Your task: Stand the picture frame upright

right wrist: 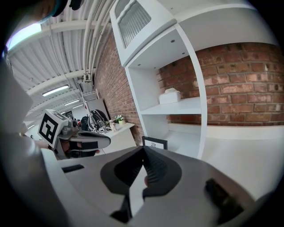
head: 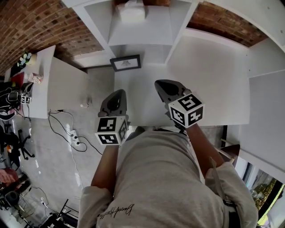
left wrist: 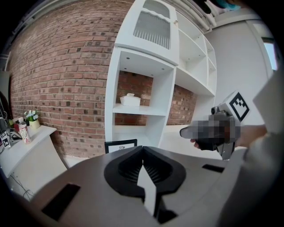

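Left gripper (head: pixel 116 94) closed all the way, jaws tip to tip, nothing held; right gripper (head: pixel 162 85) likewise closed and empty; both held over white counter (head: pixel 213 80) in front of shelf unit (head: pixel 140 31), short of it, pointed toward it and slightly down; picture frame (head: pixel 125 63) at foot of shelf unit, by its lower left corner, on edge, black border and white face turned toward grippers, apart from both; leaning or fully vertical, cannot tell; white box (head: pixel 132 11) on middle shelf of shelf unit; brick wall (left wrist: pixel 57 75) behind shelf unit; low white side table (head: pixel 42 84) left of shelf unit, small plant (left wrist: pixel 31 116) on it; cables (head: pixel 67 129) on floor, left of shelf unit.
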Tool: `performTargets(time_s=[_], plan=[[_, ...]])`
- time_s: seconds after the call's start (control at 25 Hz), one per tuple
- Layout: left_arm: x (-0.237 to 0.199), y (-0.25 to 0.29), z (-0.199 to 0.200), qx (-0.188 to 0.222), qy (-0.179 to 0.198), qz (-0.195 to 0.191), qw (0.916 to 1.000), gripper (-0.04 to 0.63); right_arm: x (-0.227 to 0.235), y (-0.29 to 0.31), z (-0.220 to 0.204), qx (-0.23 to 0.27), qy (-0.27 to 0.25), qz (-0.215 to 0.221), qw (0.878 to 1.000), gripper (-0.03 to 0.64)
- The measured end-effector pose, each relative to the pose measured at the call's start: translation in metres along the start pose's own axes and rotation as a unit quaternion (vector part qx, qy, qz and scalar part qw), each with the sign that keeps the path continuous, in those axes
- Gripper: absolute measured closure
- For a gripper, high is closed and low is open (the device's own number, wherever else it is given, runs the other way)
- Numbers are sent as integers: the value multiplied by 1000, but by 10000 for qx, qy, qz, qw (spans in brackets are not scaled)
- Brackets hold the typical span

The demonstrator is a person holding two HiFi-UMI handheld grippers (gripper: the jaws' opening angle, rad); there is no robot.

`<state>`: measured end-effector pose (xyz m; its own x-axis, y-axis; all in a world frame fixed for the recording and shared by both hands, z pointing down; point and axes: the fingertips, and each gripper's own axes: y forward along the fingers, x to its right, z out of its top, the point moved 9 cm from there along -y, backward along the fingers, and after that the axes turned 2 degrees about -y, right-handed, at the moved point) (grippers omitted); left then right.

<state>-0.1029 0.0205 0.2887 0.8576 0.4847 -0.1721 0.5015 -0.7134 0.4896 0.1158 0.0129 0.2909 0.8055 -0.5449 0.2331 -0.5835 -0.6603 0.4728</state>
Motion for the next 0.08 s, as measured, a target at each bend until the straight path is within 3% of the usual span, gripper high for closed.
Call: performTargets(time_s=[0.08], plan=[[3,-2,-2,-40,3,-33,10000,580,-3,-3,-3,-14,35,-3,10000,589]])
